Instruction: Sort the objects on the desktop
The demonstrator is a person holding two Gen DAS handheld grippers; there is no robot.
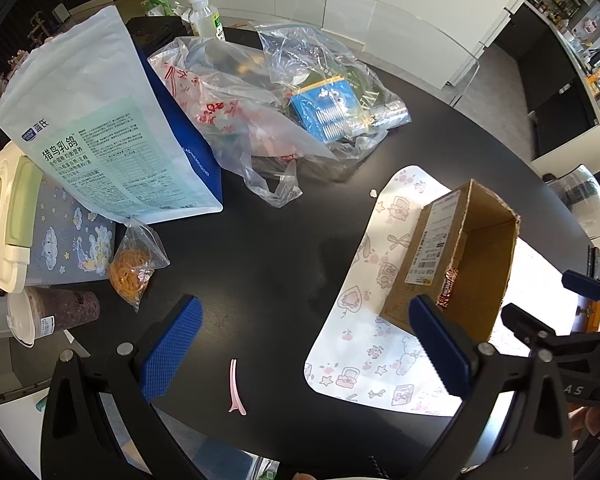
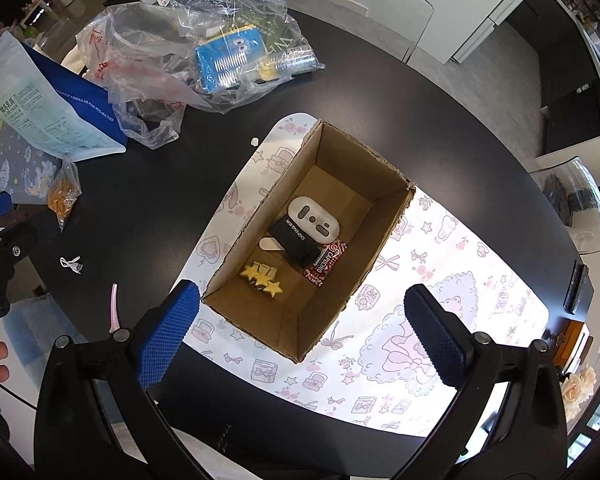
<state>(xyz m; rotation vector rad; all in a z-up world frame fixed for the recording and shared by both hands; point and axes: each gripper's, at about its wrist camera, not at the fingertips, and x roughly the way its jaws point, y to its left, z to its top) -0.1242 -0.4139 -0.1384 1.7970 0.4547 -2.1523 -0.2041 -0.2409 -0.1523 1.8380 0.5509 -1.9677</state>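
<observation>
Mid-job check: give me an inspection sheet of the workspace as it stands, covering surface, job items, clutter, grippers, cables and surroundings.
Surface: black table with a patterned mat under the cardboard box.
Job's things: box holds a white device, black box, red Capucino packet and yellow stars; pink hair clip lies loose on the table.
Clutter: pet food bag, plastic bags, rubber band bag, bottle, cup.
Grippers: left gripper open, empty; right gripper open, empty, over the box's near end.
Cables: small white cable.
Surroundings: clear chairs, white cabinets.
</observation>
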